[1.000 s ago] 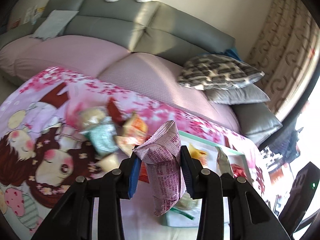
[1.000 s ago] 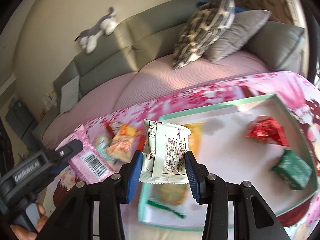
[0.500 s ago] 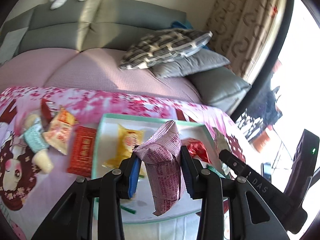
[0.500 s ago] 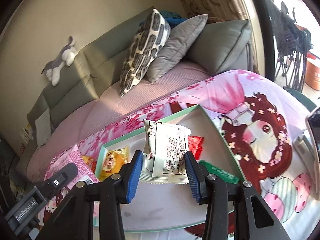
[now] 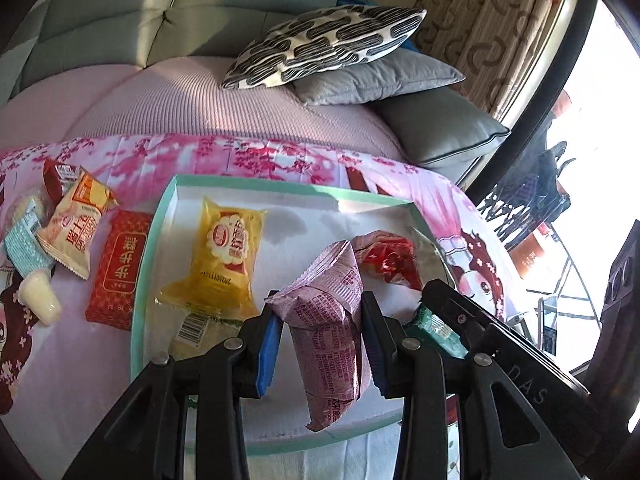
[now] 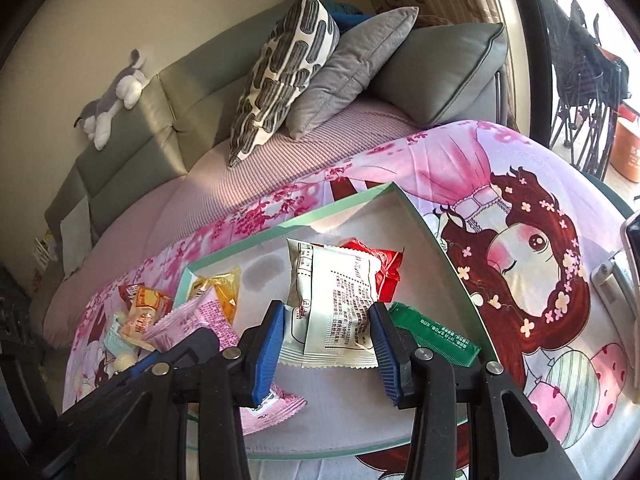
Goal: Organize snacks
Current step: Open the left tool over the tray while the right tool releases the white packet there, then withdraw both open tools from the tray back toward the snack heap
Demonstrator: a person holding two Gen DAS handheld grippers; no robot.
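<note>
Mid-delivery, by the look of it: both packets carried over the mint-rimmed tray (image 5: 154,236) on the pink printed cloth (image 6: 520,184), neither set down yet. Left gripper (image 5: 322,344) clamped on a pink packet (image 5: 328,320), hanging above the tray floor near a yellow packet (image 5: 224,256) and red packet (image 5: 386,256). Right gripper (image 6: 328,336) clamped on a white packet (image 6: 336,300), above a green packet (image 6: 436,338). Next, probably: lower over a bare patch, spread the jaws. More snacks outside the tray at left, among them an orange packet (image 5: 78,224).
</note>
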